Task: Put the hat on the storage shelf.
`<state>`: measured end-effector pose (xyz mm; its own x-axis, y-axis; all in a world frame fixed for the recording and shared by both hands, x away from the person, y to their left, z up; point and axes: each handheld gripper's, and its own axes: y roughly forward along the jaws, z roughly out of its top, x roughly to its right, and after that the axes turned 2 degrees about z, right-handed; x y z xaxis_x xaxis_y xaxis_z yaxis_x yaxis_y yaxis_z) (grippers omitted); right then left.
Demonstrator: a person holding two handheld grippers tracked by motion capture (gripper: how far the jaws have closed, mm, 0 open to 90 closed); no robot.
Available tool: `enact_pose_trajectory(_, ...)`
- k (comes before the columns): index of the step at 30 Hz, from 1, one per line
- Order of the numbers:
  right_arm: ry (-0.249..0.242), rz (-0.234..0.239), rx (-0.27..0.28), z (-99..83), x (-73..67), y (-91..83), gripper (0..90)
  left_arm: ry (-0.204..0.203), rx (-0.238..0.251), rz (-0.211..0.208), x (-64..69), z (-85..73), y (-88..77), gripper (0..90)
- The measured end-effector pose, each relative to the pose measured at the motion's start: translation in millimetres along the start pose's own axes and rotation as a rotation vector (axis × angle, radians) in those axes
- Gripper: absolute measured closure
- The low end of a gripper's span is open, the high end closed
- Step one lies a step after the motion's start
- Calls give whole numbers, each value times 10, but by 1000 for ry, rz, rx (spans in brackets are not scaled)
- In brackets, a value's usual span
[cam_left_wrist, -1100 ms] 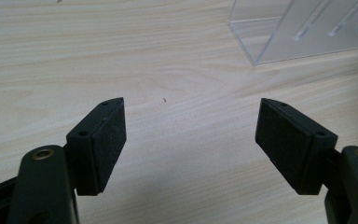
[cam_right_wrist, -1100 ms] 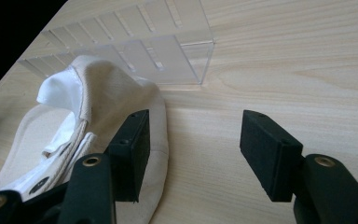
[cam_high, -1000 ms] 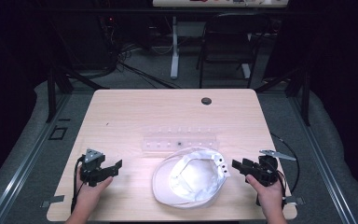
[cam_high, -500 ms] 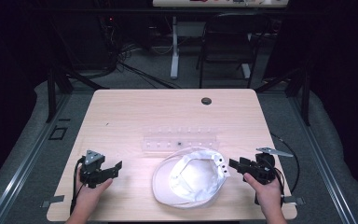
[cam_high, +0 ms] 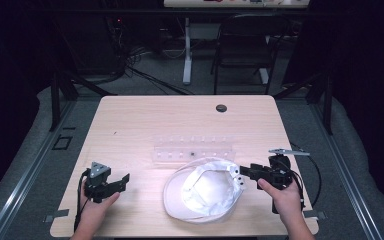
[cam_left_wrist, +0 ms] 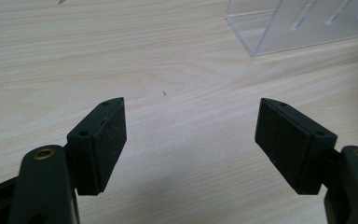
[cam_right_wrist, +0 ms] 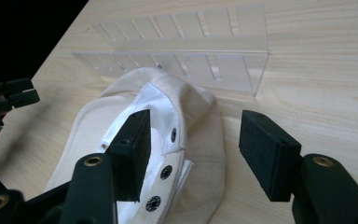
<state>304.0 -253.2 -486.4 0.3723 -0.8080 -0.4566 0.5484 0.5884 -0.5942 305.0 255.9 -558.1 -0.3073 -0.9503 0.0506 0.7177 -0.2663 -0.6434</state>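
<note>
The right hand-held gripper (cam_right_wrist: 193, 154) is hovering with jaws spread at the near edge of the white cap (cam_right_wrist: 135, 116), which is lying upside down on the worktop (cam_high: 140, 125). The left hand-held gripper (cam_left_wrist: 191, 140) is gaping wide over bare wood. Beyond the cap, a clear plastic rack (cam_right_wrist: 191, 60) is sitting.
</note>
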Motion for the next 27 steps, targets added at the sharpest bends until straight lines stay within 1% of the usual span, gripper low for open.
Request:
enact_pose_trajectory(1, -5, -8, -15, 14, -13, -1, 437, -1, 0, 0, 0, -2, 0, 251)
enact_pose_trajectory(3, -8, -4, -43, 42, -38, 26, 437, 0, -1, 0, 0, -5, 2, 251)
enact_pose_trajectory(4, -8, -4, -43, 42, -38, 26, 437, 0, -1, 0, 0, -5, 2, 251)
enact_pose_trajectory(5, -6, -8, -78, 68, -54, 62, 437, 2, -4, 1, 4, -6, 6, 251)
enact_pose_trajectory(6, -11, -11, -95, 77, -55, 70, 438, 4, -4, 1, 6, -6, 10, 251)
enact_pose_trajectory(7, -11, -11, -95, 77, -55, 70, 438, 4, -4, 1, 6, -6, 10, 251)
enact_pose_trajectory(8, -9, -14, -120, 97, -73, 94, 438, 8, -10, -2, 9, -6, 13, 251)
enact_pose_trajectory(9, -9, -14, -120, 97, -73, 94, 438, 8, -10, -2, 9, -6, 13, 251)
enact_pose_trajectory(13, -21, -19, -165, 138, -103, 122, 440, 8, -7, -3, 19, -6, 25, 251)
enact_pose_trajectory(14, -21, -16, -191, 158, -115, 134, 440, 8, -7, -2, 21, -7, 23, 251)
enact_pose_trajectory(17, -24, -16, -232, 197, -123, 154, 440, 7, -7, 0, 20, -8, 20, 251)
enact_pose_trajectory(19, -20, -19, -252, 223, -117, 167, 440, 11, -9, 0, 15, -8, 17, 251)
enact_pose_trajectory(20, -7, -12, -269, 237, -113, 177, 440, 12, -10, 1, 15, -8, 17, 251)
enact_pose_trajectory(21, -3, -11, -275, 242, -111, 184, 439, 11, -9, 2, 16, -8, 18, 252)
enact_pose_trajectory(23, 1, -15, -301, 255, -110, 205, 439, 9, -8, 2, 19, -7, 21, 252)
enact_pose_trajectory(27, 10, -5, -343, 272, -105, 250, 441, 10, -9, 2, 15, -7, 22, 252)
